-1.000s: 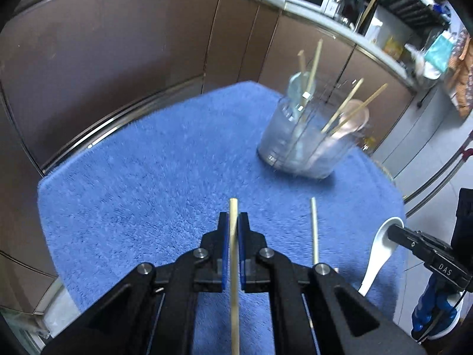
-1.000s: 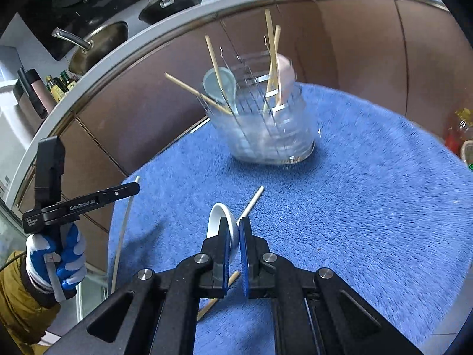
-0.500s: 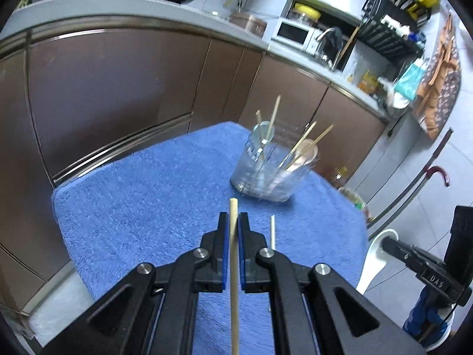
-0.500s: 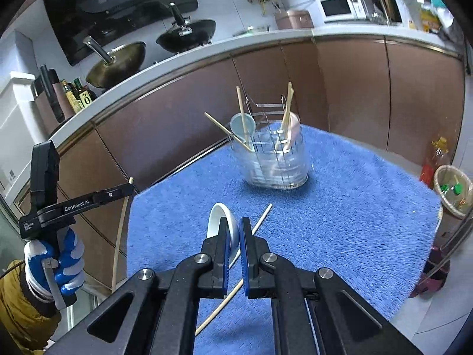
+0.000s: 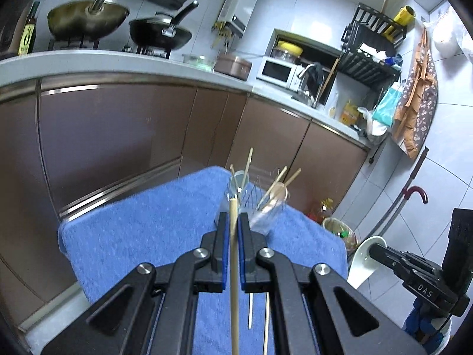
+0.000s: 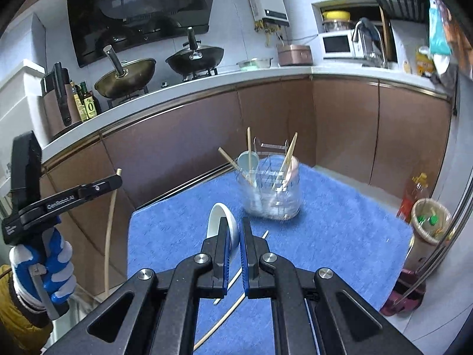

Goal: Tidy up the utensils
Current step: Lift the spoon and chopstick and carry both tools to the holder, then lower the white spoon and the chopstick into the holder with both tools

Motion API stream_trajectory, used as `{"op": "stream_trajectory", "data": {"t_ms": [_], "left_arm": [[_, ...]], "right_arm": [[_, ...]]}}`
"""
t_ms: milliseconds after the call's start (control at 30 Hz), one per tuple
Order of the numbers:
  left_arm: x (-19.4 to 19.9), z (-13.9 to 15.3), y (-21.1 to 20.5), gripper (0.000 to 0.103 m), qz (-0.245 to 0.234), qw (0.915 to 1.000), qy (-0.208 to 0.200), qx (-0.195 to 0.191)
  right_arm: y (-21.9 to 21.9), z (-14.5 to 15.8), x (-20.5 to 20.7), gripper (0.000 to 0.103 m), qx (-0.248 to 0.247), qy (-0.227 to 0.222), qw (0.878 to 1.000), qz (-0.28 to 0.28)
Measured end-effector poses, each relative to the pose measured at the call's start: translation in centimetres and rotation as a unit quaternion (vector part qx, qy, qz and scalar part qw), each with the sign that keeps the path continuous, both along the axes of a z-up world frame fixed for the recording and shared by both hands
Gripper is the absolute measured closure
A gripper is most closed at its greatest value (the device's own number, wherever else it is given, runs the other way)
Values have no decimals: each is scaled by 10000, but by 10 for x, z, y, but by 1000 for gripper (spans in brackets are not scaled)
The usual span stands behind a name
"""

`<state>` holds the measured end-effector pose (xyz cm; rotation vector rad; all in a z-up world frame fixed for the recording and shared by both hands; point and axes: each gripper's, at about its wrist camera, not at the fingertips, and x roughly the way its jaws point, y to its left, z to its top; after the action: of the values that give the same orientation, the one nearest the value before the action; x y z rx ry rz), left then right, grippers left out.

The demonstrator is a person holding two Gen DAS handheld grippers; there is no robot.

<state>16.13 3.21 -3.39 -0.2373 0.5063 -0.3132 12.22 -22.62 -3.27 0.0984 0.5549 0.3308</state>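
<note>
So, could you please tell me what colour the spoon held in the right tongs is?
White spoon; right wrist view shows it best.

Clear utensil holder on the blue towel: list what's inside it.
The clear utensil holder holds several wooden chopsticks, a pale blue spoon and a pinkish spoon. Their lower ends blur behind its wire dividers.

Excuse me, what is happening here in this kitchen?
A person is tidying utensils with two handheld grippers. The left gripper is shut on a wooden chopstick, the right gripper on a white spoon. Both are held above the blue towel. The clear holder already contains chopsticks and spoons. Two chopsticks lie on the towel.
</note>
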Motion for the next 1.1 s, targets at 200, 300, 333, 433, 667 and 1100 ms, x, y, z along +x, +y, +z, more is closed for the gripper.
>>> {"op": "stream_trajectory", "data": {"t_ms": [200,300,333,433,667,1100], "left_arm": [[34,29,-14,98,24,9993,-370,-111],[59,45,-26,98,30,9981,-570,-241],[70,50,-31,98,42,9975,-650,-268],[101,61,-45,98,114,9957,-859,-340],[169,66,-78,98,551,9863,-1469,-504],[245,-26,-116,97,1184,9782,-1642,-461]], "right_arm": [[-6,19,32,97,-118,-354,9988,-303],[-10,30,55,97,-104,-577,9973,-448],[-10,32,63,97,-99,-640,9967,-480],[-10,37,91,97,-124,-827,9950,-552],[-6,25,163,97,-363,-1133,9897,-794],[-3,-45,225,92,-768,-1122,9864,-923]]}}
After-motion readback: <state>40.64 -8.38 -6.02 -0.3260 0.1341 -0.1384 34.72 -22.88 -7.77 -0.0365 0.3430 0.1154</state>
